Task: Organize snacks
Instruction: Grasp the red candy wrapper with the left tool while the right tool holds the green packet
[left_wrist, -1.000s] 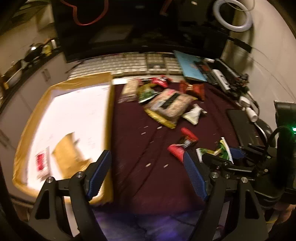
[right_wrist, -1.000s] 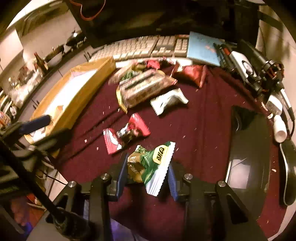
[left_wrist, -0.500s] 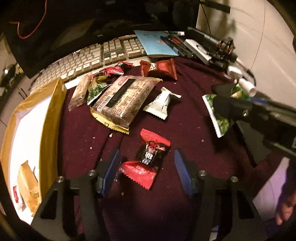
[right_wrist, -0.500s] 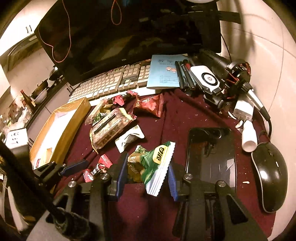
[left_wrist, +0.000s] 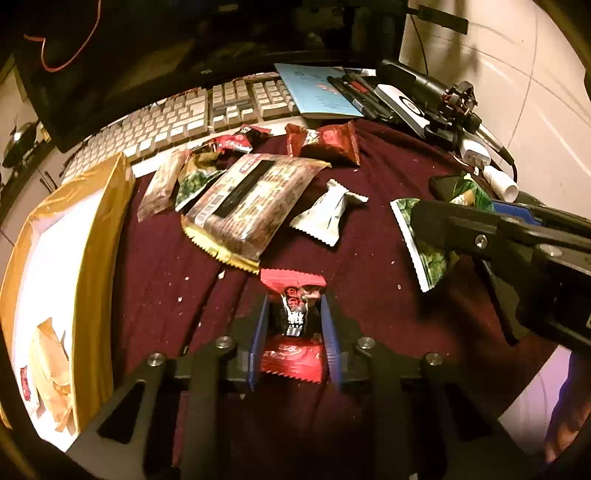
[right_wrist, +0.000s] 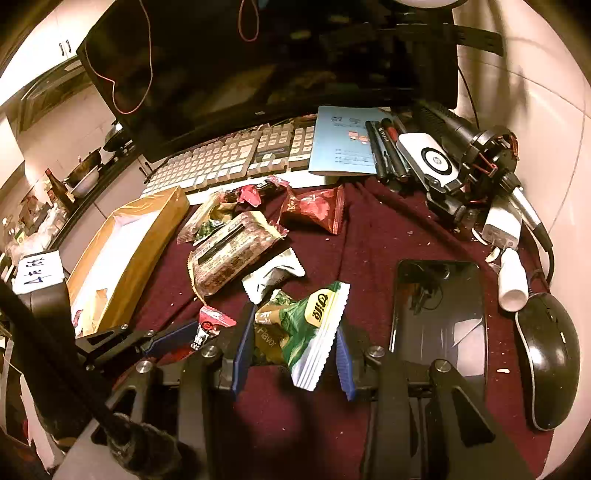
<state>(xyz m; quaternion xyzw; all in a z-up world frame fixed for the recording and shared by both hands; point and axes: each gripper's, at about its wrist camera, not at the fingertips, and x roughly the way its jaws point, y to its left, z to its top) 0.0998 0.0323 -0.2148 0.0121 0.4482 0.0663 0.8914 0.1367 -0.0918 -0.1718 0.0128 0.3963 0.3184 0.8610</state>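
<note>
In the left wrist view, near centre, the left gripper (left_wrist: 293, 334) has its fingers clenched on the red snack packet (left_wrist: 293, 325), which lies on the maroon surface (left_wrist: 166, 266) right of the cardboard box (left_wrist: 94, 236). In the right wrist view, the right gripper (right_wrist: 293, 349) grasps the green snack packet (right_wrist: 303, 332), left of the phone (right_wrist: 439, 310).

The word "Flavor" is printed in pale letters on the brown part of a green snack packet (right_wrist: 301, 332), and a yellow oval with a stylised dark logo, not clearly legible, is seen on the same packet. Handwritten dark characters are seen on a white label (right_wrist: 37, 271) at the left edge, unreadable. Small lettering on the monitor bezel (left_wrist: 205, 71) is too small to be read.
</note>
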